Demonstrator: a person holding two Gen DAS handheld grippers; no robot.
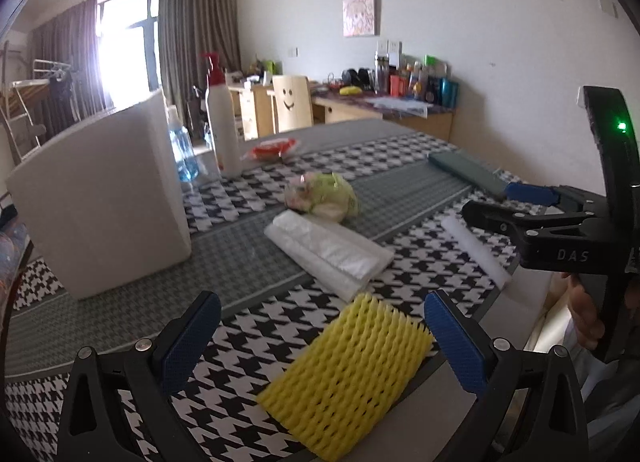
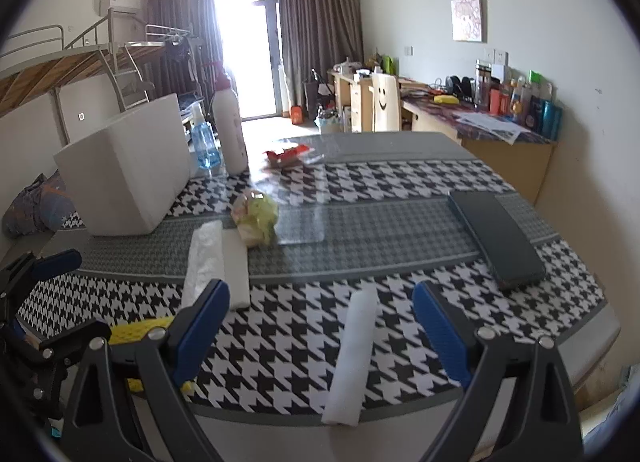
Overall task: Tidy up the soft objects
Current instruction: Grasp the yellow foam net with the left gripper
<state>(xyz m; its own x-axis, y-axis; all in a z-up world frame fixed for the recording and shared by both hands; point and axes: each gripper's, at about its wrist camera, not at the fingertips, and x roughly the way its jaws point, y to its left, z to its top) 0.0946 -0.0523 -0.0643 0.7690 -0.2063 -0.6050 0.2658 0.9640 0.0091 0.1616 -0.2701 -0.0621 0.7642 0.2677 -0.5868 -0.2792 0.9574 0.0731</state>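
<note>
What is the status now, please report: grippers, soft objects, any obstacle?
Left gripper open, over yellow foam net. Right gripper open, lined up on white foam roll. White foam box waiting at left. Path clear.

We look from two low fisheye cameras at the near edge of the tabletop (image 2: 400,229), both facing across it toward the far edge and the window beyond. Our left wrist view sits close over the yellow foam net (image 1: 352,374) at the near edge, with the right gripper (image 1: 488,205) crossing its right side. Our right wrist view sits further right, close above the white foam roll (image 2: 354,354), catching the left gripper (image 2: 52,294) at its left margin. Both views share much — the white foam box (image 1: 104,197), the pump bottle (image 1: 222,121) and the dark case (image 2: 496,238).
</note>
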